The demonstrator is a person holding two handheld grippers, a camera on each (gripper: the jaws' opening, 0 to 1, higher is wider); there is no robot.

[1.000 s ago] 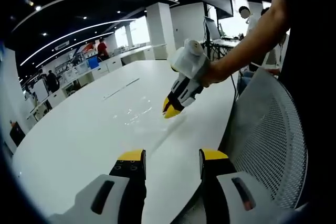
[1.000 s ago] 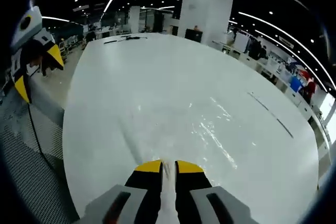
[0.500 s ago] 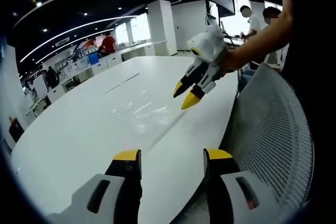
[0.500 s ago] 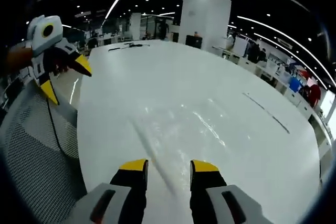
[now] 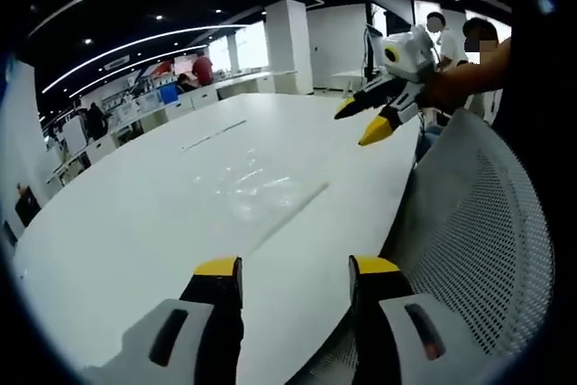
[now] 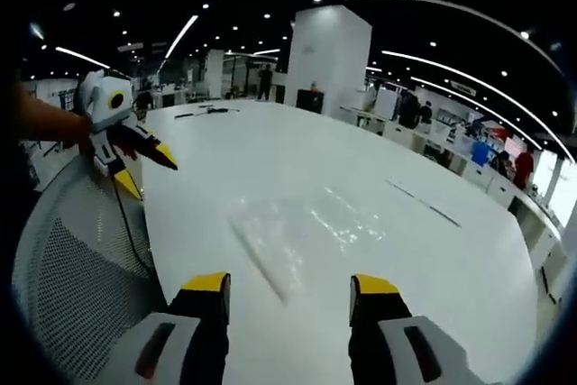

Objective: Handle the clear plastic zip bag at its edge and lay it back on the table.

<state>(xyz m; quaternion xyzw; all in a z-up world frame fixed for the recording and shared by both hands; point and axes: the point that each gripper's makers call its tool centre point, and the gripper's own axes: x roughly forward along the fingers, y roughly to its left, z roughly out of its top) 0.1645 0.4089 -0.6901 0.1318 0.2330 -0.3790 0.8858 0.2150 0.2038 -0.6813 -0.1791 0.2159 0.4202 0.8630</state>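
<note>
Both grippers are now lifting clear of the bag. Half a second ago the right gripper [image 5: 371, 122] was hanging low over the table's near edge in the left gripper view; it is now sitting in the upper right of that frame, over the edge of the white table [image 5: 135, 223], with its yellow-tipped jaws spread apart and nothing between them. One second ago those jaws were pinched together on the bag's edge; in the right gripper view they are now standing wide apart at the bottom of the frame [image 6: 288, 288], holding nothing.

Clear plastic zip bag [image 6: 275, 232] is lying flat on the table in the middle of the right gripper view, just beyond the jaw tips, its zip strip running diagonally along its near side. In the left gripper view the bag [image 5: 261, 188] is showing as a glossy patch mid-frame, with the strip stretching toward the lower centre.

Left gripper [image 5: 295, 270] is holding its jaws wide apart and empty, at the bottom of its own view. From the right gripper view it [image 6: 144, 167] is appearing at the left, above a grey mesh chair back [image 6: 72, 259], jaws parted.

No legible writing or brand marks anywhere; any signage in the background office is too blurred to read.
</note>
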